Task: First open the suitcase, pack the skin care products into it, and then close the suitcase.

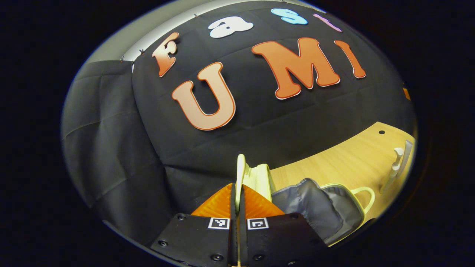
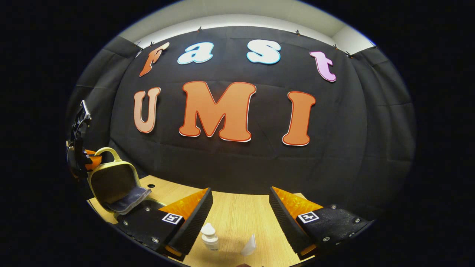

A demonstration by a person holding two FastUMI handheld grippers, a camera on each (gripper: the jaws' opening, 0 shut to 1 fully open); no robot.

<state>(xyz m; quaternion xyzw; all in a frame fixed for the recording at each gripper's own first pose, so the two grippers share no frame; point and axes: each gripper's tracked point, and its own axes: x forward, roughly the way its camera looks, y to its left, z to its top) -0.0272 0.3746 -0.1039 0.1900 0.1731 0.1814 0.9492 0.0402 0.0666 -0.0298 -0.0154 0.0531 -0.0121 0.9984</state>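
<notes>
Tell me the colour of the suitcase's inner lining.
Grey lining, inside a pale yellow-green shell; clearest in the left gripper view.

Left tool (image 1: 238,202) pinched nearly closed, right tool (image 2: 240,207) spread wide apart

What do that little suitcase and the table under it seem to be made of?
The suitcase looks like smooth pale plastic at its rim and handle, with a grey fabric lining that wrinkles and sags. The table looks like light wood or laminate, showing fine matte grain.
</notes>
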